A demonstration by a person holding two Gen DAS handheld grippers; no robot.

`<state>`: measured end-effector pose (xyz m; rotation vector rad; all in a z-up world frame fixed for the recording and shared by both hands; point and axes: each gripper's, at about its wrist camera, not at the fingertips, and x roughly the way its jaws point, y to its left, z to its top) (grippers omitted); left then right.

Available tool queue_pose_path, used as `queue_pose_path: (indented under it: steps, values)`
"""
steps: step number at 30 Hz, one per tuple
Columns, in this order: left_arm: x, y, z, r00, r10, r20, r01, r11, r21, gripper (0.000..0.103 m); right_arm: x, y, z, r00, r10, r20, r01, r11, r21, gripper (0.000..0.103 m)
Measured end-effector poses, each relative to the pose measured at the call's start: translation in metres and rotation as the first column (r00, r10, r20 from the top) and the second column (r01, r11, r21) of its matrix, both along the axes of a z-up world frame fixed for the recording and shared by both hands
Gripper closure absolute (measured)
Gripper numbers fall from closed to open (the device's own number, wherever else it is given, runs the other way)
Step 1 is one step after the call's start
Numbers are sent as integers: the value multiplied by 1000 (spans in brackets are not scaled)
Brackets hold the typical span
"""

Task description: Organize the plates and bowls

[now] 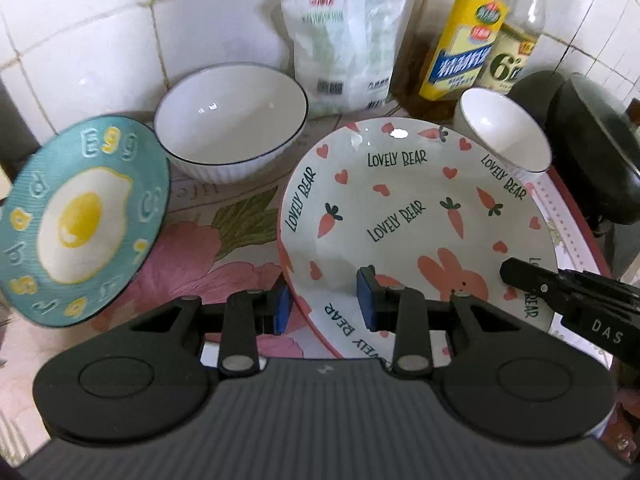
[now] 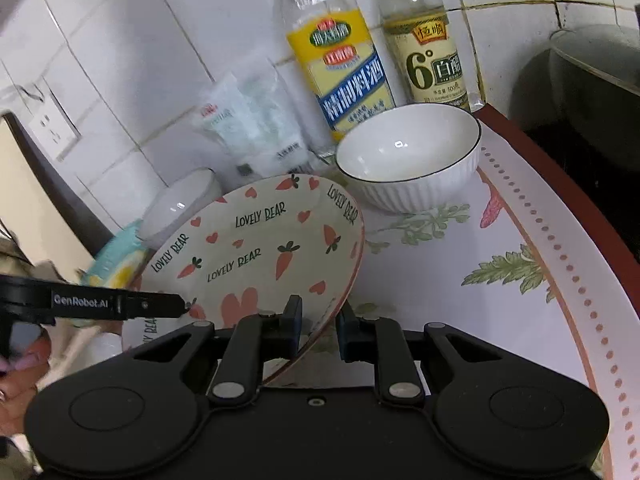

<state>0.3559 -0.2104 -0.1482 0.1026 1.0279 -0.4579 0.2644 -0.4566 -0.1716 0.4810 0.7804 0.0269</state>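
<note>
Left wrist: two bowls point(image 1: 231, 120), two plates point(image 1: 408, 216)

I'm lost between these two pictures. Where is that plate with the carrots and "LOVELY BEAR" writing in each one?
Left wrist view: the carrot plate fills the centre-right, with the left gripper gripping its near-left rim.
Right wrist view: the same plate sits left of centre, tilted, with the right gripper clamped on its near-right rim.
Shared landmark: the yellow-labelled bottle against the tiled wall behind it.
</note>
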Motion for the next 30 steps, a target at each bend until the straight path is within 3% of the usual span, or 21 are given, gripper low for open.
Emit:
queue_pose_path:
  steps: [15,22,30]
  values:
    - [-85,50,68,984,168,55,-169,986,-2,71,-70,44,68,990,126,56,-126,992,-4,80]
    - [-118,70,82,976,203,77,-203,979,-5,71,-94,62,85,988,141,69,-141,990,-13,80]
    - [-143,98,83,971,237,43,-235,971,-32,71,-113,84,96,981,185,63,-182,982,-52,79]
